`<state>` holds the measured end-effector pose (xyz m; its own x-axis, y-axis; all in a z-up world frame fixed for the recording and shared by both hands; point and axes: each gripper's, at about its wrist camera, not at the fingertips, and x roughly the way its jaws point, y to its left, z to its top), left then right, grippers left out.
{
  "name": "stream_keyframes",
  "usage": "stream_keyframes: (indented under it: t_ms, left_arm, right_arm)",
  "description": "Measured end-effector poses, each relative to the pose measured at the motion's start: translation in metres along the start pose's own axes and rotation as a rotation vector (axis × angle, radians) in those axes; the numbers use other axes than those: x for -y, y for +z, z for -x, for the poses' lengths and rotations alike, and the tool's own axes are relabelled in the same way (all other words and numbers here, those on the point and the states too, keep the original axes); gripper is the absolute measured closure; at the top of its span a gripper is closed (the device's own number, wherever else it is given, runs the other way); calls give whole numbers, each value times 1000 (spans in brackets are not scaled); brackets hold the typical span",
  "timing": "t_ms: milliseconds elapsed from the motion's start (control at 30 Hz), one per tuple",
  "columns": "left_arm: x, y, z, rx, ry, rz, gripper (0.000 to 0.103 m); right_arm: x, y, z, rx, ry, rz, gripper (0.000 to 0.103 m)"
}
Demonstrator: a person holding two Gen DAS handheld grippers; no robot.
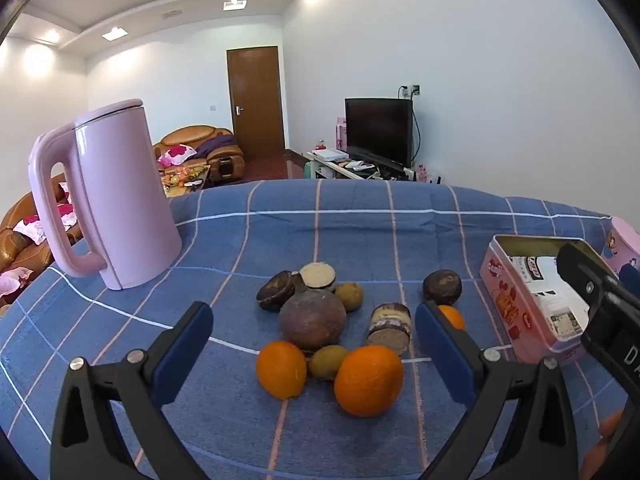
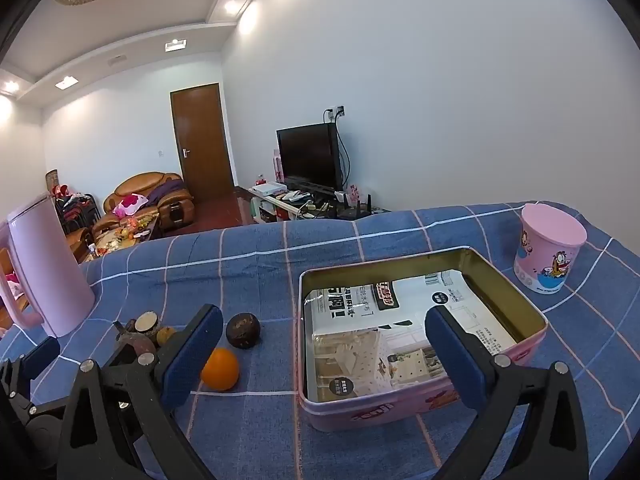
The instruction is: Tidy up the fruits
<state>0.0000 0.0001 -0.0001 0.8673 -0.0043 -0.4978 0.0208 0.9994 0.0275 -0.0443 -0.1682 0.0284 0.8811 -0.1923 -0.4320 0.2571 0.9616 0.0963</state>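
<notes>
Two black clamp-style grippers with blue pads, both spread wide and holding nothing, angled down over blue checked tablecloth point(image 1: 360, 208). Left gripper point(image 1: 314, 354) framing the fruit heap, probably lined up for a first pick: nearest, large round orange point(image 1: 368, 381) and smaller orange point(image 1: 281, 369), small greenish-brown fruit point(image 1: 328, 361) wedged between them. Just behind, big dull purple-brown round fruit point(image 1: 312, 320), then dark halved shells and cut pieces leaning together. Slightly apart to the right, dark brown round fruit point(image 2: 243, 330) and another small orange point(image 2: 220, 369), loose on the cloth. Right gripper point(image 2: 324, 358) hanging over open pink rectangular tin point(image 2: 532, 320), lid off, printed paper packets lying inside; likely the intended destination, nothing sorted into it yet. Further back, tall pink plastic kettle point(image 1: 120, 200) on the left, pink lidded cartoon cup point(image 2: 550, 254) on the right, both clear of the working area.
</notes>
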Motion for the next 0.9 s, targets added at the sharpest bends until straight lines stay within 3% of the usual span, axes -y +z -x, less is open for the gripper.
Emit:
stream_keyframes:
  t_ms: [900]
  left_arm:
    - [0, 1, 2, -5, -4, 11, 0]
  right_arm:
    - [0, 0, 1, 10, 4, 0, 1]
